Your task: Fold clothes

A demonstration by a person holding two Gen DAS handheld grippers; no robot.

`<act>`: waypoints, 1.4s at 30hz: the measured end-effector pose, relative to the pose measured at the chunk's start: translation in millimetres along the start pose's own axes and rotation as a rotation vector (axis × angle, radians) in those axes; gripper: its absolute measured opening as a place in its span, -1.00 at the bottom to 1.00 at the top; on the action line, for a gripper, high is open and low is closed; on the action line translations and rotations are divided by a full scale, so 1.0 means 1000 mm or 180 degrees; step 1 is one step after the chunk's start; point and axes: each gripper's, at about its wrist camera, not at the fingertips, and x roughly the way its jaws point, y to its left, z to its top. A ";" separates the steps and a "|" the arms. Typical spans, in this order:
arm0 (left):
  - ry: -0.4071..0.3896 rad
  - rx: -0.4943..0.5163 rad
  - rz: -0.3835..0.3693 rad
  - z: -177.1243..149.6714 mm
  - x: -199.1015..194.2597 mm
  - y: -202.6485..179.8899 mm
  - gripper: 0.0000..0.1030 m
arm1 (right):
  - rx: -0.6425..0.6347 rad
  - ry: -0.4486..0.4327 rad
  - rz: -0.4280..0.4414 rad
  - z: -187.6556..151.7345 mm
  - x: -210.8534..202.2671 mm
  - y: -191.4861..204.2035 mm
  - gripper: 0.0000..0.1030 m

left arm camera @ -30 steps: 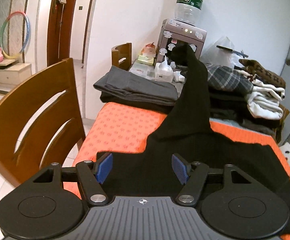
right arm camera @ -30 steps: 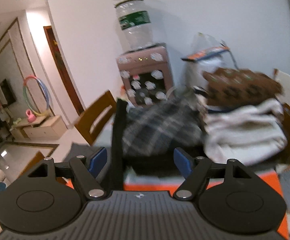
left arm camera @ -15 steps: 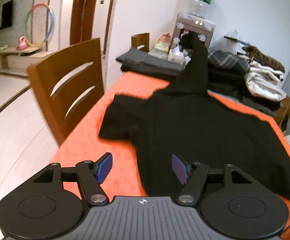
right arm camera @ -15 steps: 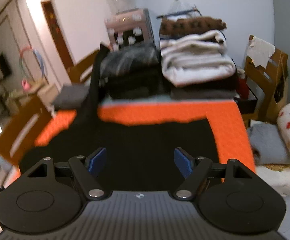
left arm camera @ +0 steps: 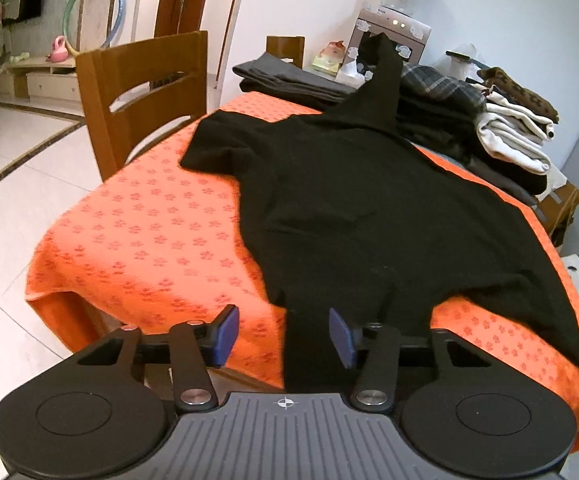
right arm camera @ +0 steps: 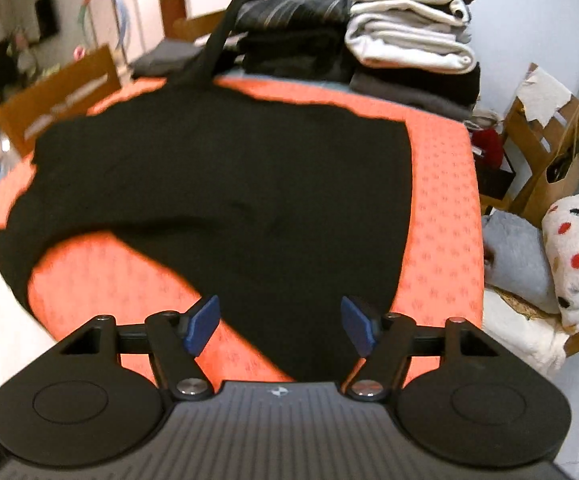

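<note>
While the black garment (left arm camera: 369,208) lies spread across the orange flower-print tablecloth (left arm camera: 149,240), one long sleeve runs up onto the stacks of folded clothes (left arm camera: 501,120) at the far end of the table, and another strip of it hangs over the near edge. That hanging strip sits between the blue pads of the left gripper (left arm camera: 283,334), whose jaws are closing, the pads not yet pressing on the cloth. Over on the other side, the right gripper (right arm camera: 280,324) hovers at the garment's near corner, jaws also closing, black fabric showing in the gap but not pinched. Moving outward: a wooden chair (left arm camera: 141,88) stands at the table's left side, a water dispenser (left arm camera: 393,36) with its bottle against the white wall behind the stacks. Pale tiled floor (left arm camera: 13,184) leads to a doorway, where a pastel hoop (left arm camera: 93,12) leans on the wall. A spotted plush toy (right arm camera: 577,248) sits off the table's right side.
</note>
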 end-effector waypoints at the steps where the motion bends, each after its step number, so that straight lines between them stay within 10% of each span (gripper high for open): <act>1: -0.0011 -0.0002 -0.0011 0.002 0.002 -0.001 -0.10 | -0.0054 0.0034 -0.0017 -0.003 0.002 0.001 0.29; 15: 0.0309 -0.0146 -0.0127 0.004 0.041 -0.011 -0.13 | -0.0533 0.0319 -0.0128 -0.024 0.038 0.006 -0.26; 21: 0.0308 -0.0418 -0.0183 0.001 0.049 -0.001 -0.89 | -0.0491 0.0313 -0.0133 -0.023 0.042 0.002 -0.92; 34: -0.0541 -0.0750 -0.0255 0.042 -0.038 -0.008 -0.91 | -0.0337 -0.0587 -0.0589 0.003 -0.055 -0.013 -0.95; 42: -0.0392 -0.0603 -0.0248 0.027 -0.082 -0.013 -0.91 | -0.0211 -0.0559 -0.0499 -0.024 -0.103 -0.017 -0.95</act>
